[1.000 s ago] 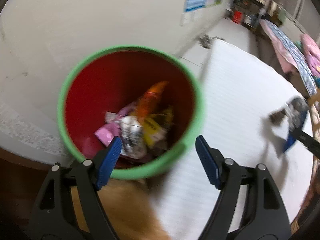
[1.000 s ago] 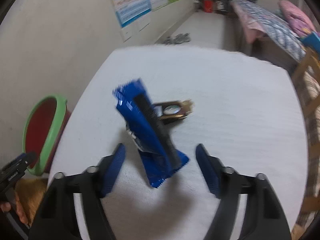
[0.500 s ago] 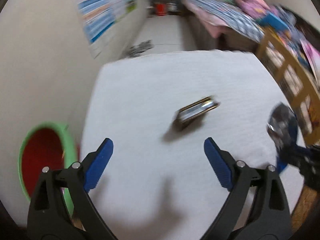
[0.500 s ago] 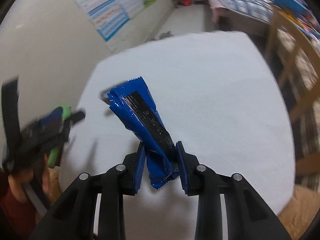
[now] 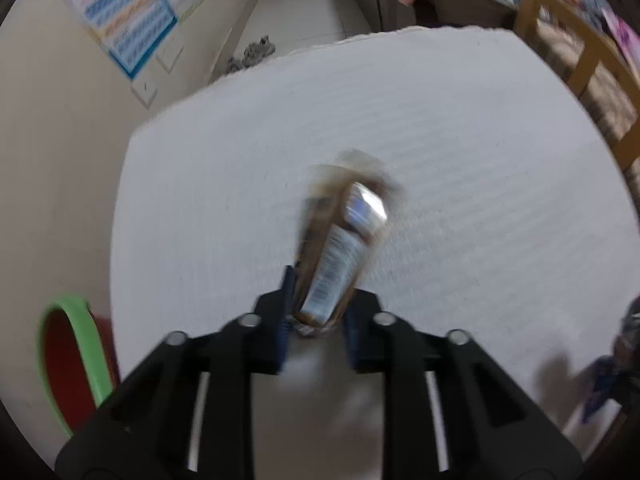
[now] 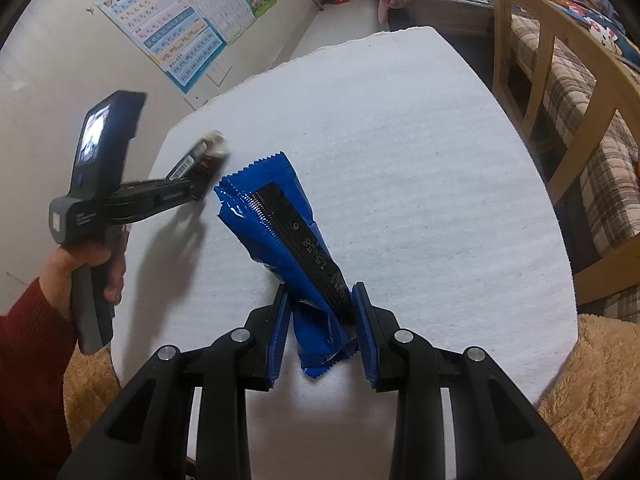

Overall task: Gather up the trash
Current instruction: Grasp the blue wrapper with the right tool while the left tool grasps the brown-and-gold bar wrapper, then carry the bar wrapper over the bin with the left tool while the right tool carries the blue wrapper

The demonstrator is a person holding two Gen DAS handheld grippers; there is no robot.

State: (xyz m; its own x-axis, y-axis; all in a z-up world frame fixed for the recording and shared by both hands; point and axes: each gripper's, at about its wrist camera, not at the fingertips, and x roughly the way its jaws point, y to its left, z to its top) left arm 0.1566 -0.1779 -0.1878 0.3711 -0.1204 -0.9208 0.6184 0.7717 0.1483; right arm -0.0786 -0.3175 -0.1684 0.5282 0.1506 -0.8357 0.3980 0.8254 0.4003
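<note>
My left gripper (image 5: 318,312) is shut on a brown and silver snack wrapper (image 5: 340,240) and holds it above the white table (image 5: 480,160). It also shows in the right wrist view (image 6: 200,188), with the wrapper (image 6: 200,158) sticking out of it. My right gripper (image 6: 320,320) is shut on a blue wrapper (image 6: 280,220), which stands tilted up to the left over the table (image 6: 420,160). The red bin with a green rim (image 5: 76,360) stands on the floor off the table's left edge, at the lower left of the left wrist view.
A wooden chair (image 6: 560,100) and a bed with checked covers (image 6: 600,140) stand right of the table. Posters (image 6: 180,40) hang on the left wall. A tan fluffy rug (image 6: 580,380) lies by the table's near edge.
My left gripper has swung from the bin to the table, closed on the brown wrapper and lifted it. My right gripper closed on the blue wrapper and raised it.
</note>
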